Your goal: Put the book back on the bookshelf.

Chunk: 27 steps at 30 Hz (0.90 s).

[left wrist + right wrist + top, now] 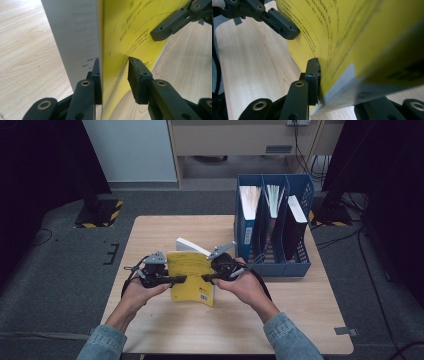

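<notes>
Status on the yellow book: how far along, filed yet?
Done: three books stand in the blue file rack. In hand: the yellow book is up off the table; right gripper clamps it, left gripper has a jaw standing off the cover. Left: carry it to the rack.

Your right gripper (pixel 337 85) view: far jaw hidden behind the book (pixel 352 45), near cover blurred. Book print too small to read from above, top edge cropped in both gripper views.

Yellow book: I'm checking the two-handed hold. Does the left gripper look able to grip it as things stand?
Probably yes: the yellow book has its edge between the open jaws of the left gripper, with nothing else there. The right gripper holds the other side.
</notes>
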Tool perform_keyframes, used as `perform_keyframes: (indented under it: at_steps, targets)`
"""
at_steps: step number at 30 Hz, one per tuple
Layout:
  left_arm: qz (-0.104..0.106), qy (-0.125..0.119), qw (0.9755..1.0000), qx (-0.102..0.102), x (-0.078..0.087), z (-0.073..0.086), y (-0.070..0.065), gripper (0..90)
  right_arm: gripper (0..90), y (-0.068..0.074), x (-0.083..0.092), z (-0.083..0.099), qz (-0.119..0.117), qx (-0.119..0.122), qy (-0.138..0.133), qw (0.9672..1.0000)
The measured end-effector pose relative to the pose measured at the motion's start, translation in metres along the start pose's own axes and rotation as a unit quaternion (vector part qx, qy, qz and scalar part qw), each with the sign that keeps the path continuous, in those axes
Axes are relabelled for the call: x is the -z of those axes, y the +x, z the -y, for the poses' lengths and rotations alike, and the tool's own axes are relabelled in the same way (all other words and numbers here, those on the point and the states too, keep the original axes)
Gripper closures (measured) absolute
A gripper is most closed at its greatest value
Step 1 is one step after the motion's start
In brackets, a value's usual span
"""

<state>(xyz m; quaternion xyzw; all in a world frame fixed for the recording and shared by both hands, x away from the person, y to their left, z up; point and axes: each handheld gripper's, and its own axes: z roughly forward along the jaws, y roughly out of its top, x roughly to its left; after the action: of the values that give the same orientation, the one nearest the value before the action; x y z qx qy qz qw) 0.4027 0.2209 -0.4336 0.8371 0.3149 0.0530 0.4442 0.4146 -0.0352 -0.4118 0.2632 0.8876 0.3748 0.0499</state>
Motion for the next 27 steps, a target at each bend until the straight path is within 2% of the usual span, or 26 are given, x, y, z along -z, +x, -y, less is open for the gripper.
perform_keyframes:
  at_steps: [5, 9, 12, 15, 23, 27]
  targets:
    - [-0.01, -0.004, 0.9999, -0.002, 0.0, 0.0, 0.0, 67.1, 73.0, -0.002, 0.003, 0.001, 0.003, 0.001, 0.0, 1.0]
    - [-0.015, 0.001, 0.9998, -0.012, 0.002, 0.001, -0.003, 65.4, 72.8, 0.002, 0.004, 0.001, 0.003, 0.021, 0.002, 0.9998]
    - [-0.013, 0.002, 0.9998, -0.014, 0.004, 0.003, -0.004, 65.2, 71.7, 0.005, 0.006, 0.001, -0.001, 0.025, 0.0, 0.9997]
    - [-0.01, 0.001, 0.9999, -0.013, 0.003, 0.006, -0.004, 65.0, 70.6, 0.007, 0.012, -0.002, -0.008, 0.024, -0.013, 0.9996]
    - [-0.009, 0.0, 0.9999, -0.011, 0.001, 0.006, -0.006, 63.6, 69.7, 0.012, 0.022, -0.011, -0.013, 0.041, -0.009, 0.999]
    - [-0.009, -0.002, 0.9999, -0.011, 0.002, 0.008, -0.006, 63.3, 65.2, 0.013, 0.021, -0.013, -0.015, 0.043, -0.009, 0.9989]
